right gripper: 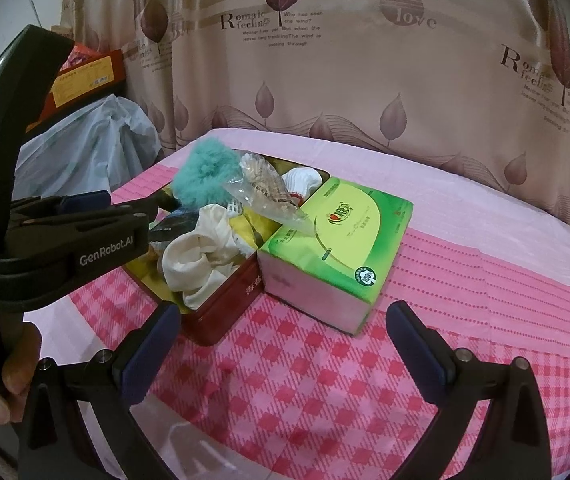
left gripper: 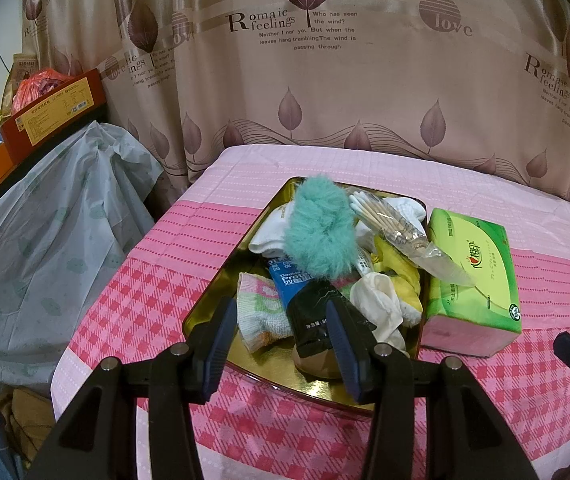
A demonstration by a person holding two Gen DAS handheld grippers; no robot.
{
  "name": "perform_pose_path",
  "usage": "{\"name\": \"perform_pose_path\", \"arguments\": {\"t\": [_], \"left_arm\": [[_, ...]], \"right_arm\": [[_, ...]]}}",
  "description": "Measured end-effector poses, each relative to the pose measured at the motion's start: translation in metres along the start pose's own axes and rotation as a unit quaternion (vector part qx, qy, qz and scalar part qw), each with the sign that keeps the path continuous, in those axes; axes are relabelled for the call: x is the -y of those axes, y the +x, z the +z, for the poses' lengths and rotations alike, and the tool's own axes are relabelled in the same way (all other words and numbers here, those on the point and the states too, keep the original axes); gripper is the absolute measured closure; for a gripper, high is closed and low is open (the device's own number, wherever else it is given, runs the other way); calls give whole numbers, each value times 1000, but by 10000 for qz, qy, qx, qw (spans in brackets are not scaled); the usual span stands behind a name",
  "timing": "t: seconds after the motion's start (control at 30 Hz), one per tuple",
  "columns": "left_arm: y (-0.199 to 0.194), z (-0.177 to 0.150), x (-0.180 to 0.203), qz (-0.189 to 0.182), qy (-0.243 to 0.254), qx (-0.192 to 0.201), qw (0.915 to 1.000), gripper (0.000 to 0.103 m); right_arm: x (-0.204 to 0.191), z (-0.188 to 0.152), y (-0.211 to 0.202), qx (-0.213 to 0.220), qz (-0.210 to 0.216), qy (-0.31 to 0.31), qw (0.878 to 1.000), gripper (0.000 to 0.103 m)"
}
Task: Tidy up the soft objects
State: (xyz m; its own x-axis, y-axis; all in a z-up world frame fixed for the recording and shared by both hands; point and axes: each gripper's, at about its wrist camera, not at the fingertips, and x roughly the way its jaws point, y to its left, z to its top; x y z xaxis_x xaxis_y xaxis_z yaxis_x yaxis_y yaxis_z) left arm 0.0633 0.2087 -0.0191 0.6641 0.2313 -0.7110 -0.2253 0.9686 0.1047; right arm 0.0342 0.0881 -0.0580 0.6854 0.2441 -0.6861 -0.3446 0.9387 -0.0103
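Left tongs hang apart and empty at the tin's six-o'clock rim, nearer the black packet, long axis toward twelve o'clock, than the right tongs, apart over bare desk beside the tissue pack.

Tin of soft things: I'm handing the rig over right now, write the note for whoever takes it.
Left gripper: open, hovering over the near end of the tin, holding nothing.
Right gripper: open wide, empty, above the tablecloth in front of the tissue pack.
In the tin: teal fluffy piece, white socks, cream cloth, pink-green towel, bag of cotton swabs on top.
Done: pile sits in the tin.
Left: tissue pack stands outside, against the tin's side.
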Motion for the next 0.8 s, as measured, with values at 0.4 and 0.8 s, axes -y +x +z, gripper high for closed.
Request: {"name": "perform_pose_path", "arguments": {"t": [0.4, 0.8], "left_arm": [[0, 0, 0, -1, 7, -2, 10000, 55], [0, 0, 0, -2, 6, -3, 10000, 55]], "right_arm": [[-2, -2, 1, -28, 14, -12, 10000, 1], [-3, -8, 2, -75, 37, -3, 10000, 1]]}}
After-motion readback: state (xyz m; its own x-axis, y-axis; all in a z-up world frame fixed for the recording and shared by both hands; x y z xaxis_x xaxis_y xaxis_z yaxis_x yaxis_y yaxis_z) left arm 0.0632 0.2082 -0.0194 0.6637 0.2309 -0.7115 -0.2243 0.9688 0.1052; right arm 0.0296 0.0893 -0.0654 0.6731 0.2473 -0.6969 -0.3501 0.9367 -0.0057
